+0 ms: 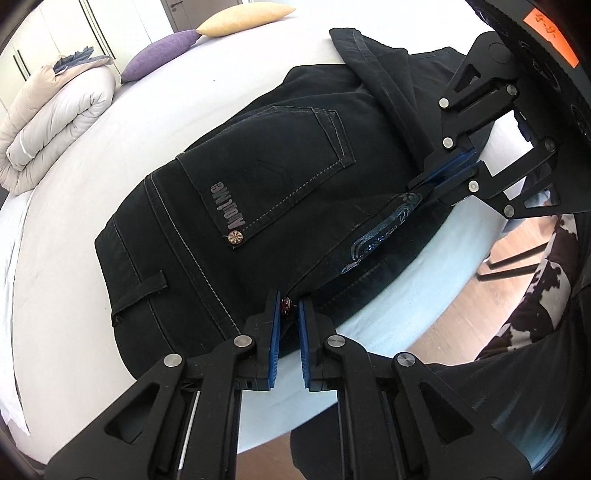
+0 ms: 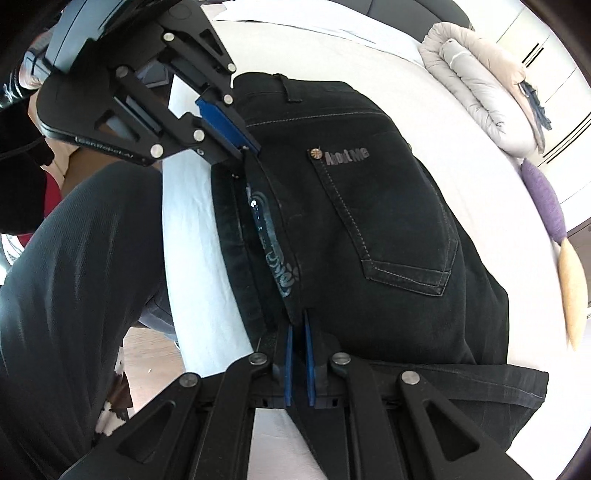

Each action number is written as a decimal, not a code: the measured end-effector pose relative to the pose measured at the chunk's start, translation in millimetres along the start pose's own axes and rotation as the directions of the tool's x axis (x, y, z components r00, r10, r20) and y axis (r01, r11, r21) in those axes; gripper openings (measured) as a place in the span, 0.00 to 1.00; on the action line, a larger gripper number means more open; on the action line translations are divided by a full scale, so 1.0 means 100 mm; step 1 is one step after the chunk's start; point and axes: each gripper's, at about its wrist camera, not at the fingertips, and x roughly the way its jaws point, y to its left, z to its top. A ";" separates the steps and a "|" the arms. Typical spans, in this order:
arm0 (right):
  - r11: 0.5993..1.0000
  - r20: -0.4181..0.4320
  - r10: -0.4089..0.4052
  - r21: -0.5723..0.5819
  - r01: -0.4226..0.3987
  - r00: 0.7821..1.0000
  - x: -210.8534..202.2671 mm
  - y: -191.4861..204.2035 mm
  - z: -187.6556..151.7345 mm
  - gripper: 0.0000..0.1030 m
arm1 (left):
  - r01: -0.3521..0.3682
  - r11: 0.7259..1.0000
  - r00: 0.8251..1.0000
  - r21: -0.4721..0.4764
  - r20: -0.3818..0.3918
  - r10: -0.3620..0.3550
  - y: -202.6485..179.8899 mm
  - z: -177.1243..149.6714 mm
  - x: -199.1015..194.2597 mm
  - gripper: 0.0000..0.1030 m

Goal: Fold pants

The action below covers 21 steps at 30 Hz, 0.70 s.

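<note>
Pants — black jeans — are lying on a white bed. Left gripper and right gripper are each pinching the near fabric edge between narrowly parted blue pads. Beyond the jaws, a rolled duvet and pillows are resting.

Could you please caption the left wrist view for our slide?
Both tools, left tool and right tool, pinch black pants on the bed.

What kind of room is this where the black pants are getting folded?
Most likely a bedroom. The black pants lie on a big white bed, with a rolled-up duvet and a purple pillow and a yellow pillow at its far side, and what look like closet doors behind.
</note>
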 end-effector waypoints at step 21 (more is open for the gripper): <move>0.996 0.008 -0.085 0.037 0.085 0.996 0.15 0.26 0.05 0.11 | 0.010 0.993 1.000 -0.119 -0.019 -0.012 0.26 -0.22 -0.44 0.16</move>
